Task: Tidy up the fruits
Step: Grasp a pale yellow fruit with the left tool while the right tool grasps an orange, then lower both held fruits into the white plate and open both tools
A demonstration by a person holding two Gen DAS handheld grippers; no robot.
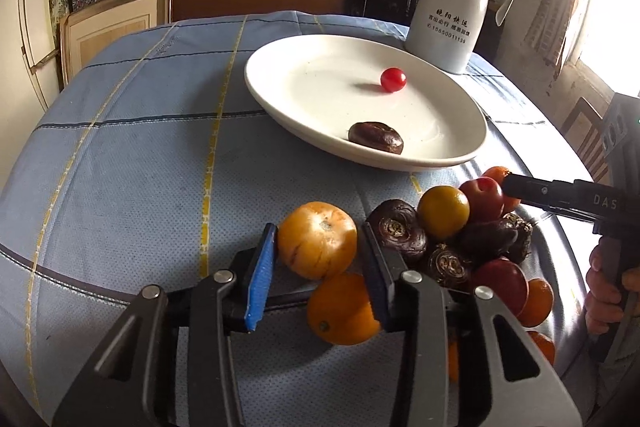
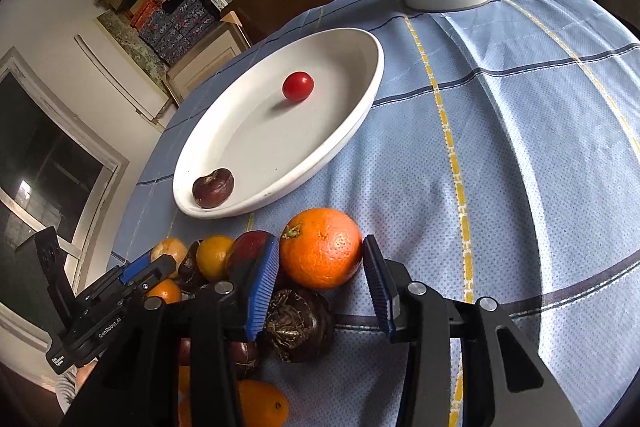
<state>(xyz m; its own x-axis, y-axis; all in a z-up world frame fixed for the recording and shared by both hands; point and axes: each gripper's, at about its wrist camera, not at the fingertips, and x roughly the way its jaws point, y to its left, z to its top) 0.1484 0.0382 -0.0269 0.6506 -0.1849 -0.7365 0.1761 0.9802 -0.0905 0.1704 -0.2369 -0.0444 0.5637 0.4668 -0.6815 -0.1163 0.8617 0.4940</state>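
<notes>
Shelves stacked with boxes fill the back of the room, and up front a counter (image 1: 132, 163) with a blue checked cloth carries everything. A white plate (image 1: 312, 115) sits upper middle in the left wrist view, with a cherry tomato (image 1: 393, 80) and a dark brown chestnut (image 1: 376, 138) on it, well apart from each other. A white jug (image 1: 452, 7) with printed lettering stands behind the plate.

The pile of fruit (image 1: 460, 235) is at the lower right of that view, just below the plate: oranges, red and yellow round ones, dark knobbly ones.

The left gripper (image 1: 318, 245) is closed down narrow on a pale orange (image 1: 318, 239), blue pads pressing on both sides of it. Another orange (image 1: 344, 309) sits right under it, between the fingers further back.

In the right wrist view, the right gripper (image 2: 320, 259) has a bright orange (image 2: 322, 247) between its fingers at lower centre. The left pad touches it; the right pad looks to be at the skin, but I can't tell if it's actually squeezing. A dark knobbly fruit (image 2: 298, 325) lies just beneath.

A hand (image 1: 608, 291) holding the right gripper's handle shows at the right edge of the left view.
</notes>
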